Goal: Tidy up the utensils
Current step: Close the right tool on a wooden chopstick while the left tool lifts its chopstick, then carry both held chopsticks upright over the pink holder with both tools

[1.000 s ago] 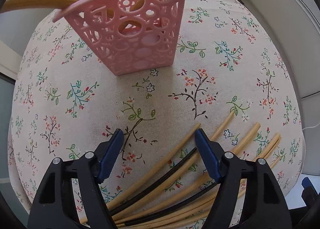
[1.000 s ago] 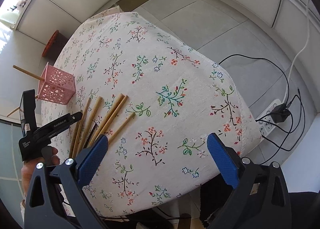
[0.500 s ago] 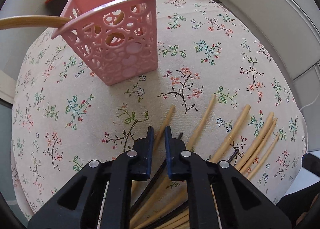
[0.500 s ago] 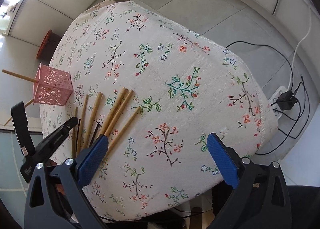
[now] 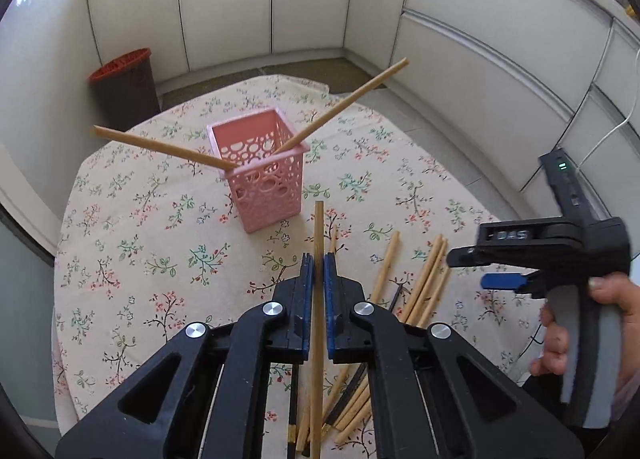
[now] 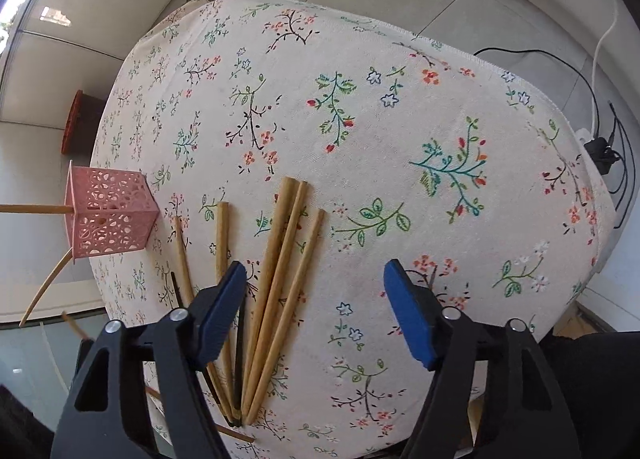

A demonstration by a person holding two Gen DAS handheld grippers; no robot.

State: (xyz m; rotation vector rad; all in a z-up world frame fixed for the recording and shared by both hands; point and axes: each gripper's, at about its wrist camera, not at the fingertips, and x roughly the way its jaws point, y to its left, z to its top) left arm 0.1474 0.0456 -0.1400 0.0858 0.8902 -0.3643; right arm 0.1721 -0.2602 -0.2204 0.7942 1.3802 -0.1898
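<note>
Two wooden chopsticks [image 5: 160, 147] stand slanted in the pink basket [image 5: 262, 175], each leaning out over a different side of its rim. The basket stands on the bench [image 5: 132, 243], which is covered with a floral cloth.

The left gripper [image 5: 316, 271] is closed narrow on one wooden chopstick [image 5: 318, 259]. This chopstick runs straight between the blue pads and its tip points toward the basket, near it but not touching.

On the cloth, to the right of the left gripper, the other chopsticks [image 6: 276, 283] lie in a loose fan: most are light wood, and a few are dark and thin.

The right gripper [image 6: 316, 311] is spread wide and holds nothing. It hangs above the cloth, with its left pad over the fan of chopsticks. In the left wrist view the right gripper [image 5: 496, 271] shows from the side, held by a hand [image 5: 600, 323]. Its black body carries pale writing, but it is too blurred to read. A small green light shines on the upright part of it.

A dark bin with a red rim [image 5: 122, 89] stands on the floor behind the bench.
</note>
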